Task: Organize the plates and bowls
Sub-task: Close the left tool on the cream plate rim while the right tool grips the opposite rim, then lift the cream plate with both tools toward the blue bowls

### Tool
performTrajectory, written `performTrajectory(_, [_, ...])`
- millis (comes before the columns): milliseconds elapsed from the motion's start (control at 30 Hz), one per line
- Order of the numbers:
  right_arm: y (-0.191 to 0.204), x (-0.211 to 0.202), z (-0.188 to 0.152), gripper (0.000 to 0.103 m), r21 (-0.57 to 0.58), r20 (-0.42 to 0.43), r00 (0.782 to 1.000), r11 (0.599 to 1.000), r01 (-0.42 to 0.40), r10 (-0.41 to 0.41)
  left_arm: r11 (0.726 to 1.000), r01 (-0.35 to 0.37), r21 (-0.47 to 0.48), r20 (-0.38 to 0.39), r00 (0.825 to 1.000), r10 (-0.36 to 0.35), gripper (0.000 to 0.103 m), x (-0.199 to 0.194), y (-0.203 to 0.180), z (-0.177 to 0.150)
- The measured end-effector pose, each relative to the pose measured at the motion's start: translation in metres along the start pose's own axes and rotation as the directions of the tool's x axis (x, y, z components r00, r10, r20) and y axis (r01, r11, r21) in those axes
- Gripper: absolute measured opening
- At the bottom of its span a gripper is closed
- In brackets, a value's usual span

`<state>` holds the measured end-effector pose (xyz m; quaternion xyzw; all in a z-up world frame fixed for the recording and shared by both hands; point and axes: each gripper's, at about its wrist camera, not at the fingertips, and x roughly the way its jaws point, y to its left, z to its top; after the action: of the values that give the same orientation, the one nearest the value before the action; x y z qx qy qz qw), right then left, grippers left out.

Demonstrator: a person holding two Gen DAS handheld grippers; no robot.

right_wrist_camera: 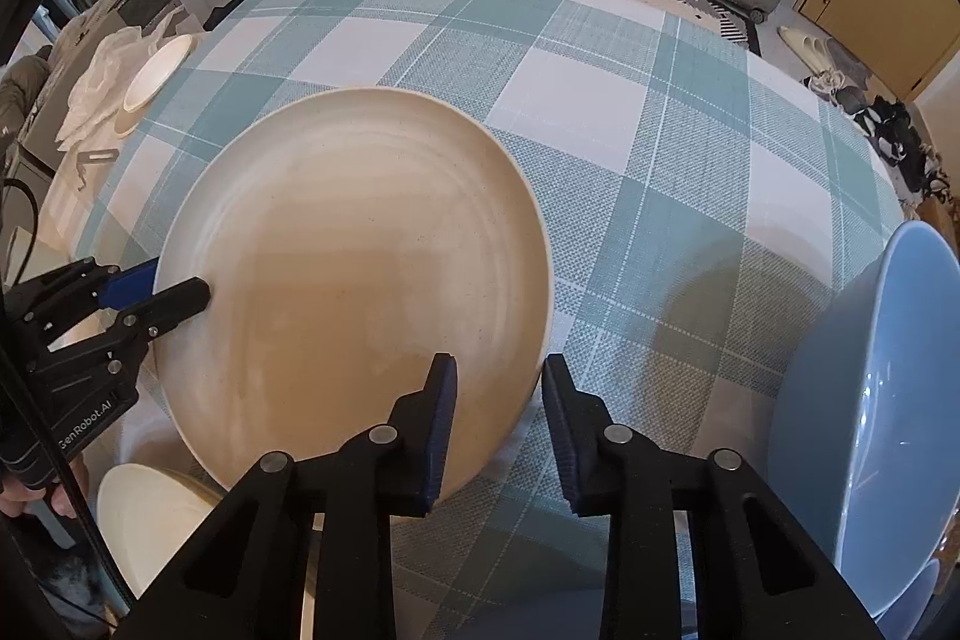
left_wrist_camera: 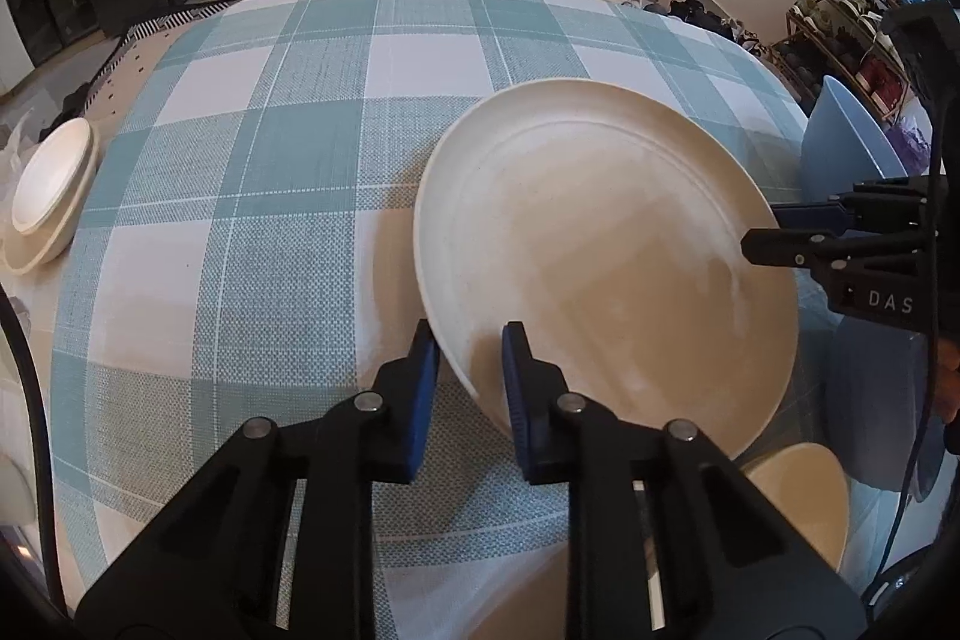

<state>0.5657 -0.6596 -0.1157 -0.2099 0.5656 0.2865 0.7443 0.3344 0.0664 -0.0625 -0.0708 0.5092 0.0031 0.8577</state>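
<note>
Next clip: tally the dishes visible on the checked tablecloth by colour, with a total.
Cream: 4, namely the large cream round plate held by both grippers, two stacked cream dishes at the far edge, and one cream dish at the near edge.
Blue: 1, the glossy light blue bowl.
Total: 5.

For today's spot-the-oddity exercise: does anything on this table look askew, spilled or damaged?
Only the big cream plate looks askew: it is tilted, held by the left gripper and right gripper, each straddling its rim. The blue bowl sits tipped too. No spill or damage shows.
</note>
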Motion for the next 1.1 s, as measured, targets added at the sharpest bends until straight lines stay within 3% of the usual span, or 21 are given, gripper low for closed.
performTrajectory(167, [-0.001,-0.002,-0.003,0.022,-0.001,0.014,1.0,1.0,0.023,-0.023,1.0,0.004,0.004,0.003,1.0,-0.004,0.016,0.0,0.0,-0.001])
performTrajectory(1100, [0.019,-0.055,0.003,0.022,0.0,0.206,0.978,0.999,0.039,-0.038,0.999,-0.036,-0.04,0.13,0.991,0.041,0.016,-0.053,0.013,0.012])
